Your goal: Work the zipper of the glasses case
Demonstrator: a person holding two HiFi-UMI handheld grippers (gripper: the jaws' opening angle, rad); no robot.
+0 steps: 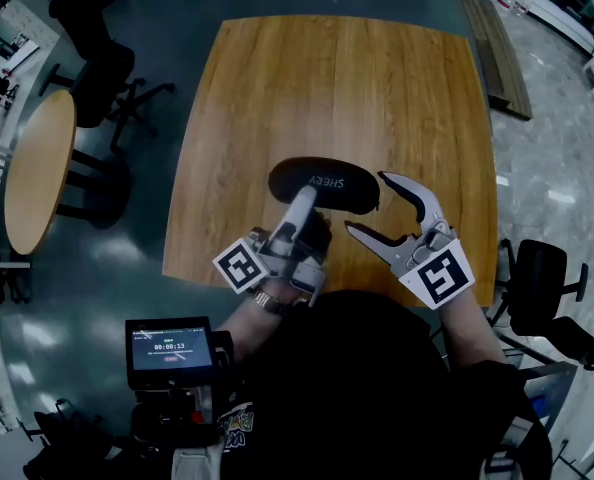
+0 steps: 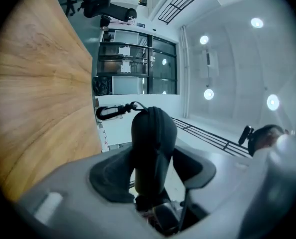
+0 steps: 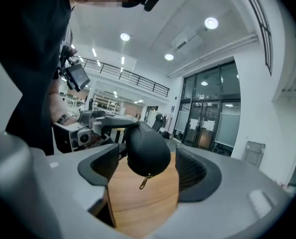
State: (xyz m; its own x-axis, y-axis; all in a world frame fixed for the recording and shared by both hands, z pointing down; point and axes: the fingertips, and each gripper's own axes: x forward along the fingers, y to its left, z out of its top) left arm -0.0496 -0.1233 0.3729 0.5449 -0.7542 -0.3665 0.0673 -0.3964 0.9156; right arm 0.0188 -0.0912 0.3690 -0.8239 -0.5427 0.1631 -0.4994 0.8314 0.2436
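**A:** Where is the glasses case (image 1: 324,183)?

**B:** It is black and oval, held over the near part of the wooden table (image 1: 377,88), and it seems to hang clear of the wood. Our left gripper (image 1: 302,203) is clamped on it near one end. Our right gripper (image 1: 365,201) waits at the other end, jaws wide apart, nothing pinched.

**A:** How do we do this step well?

**B:** We judge the small metal zipper pull (image 3: 144,181) to be the target. It dangles between the right jaws, touching neither. We should close on the tab itself, not the shell, keep the left clamp firm, and draw along the seam.

**A:** Which way does it point?

**B:** Its long axis runs side to side across us. The pull end faces our right gripper.
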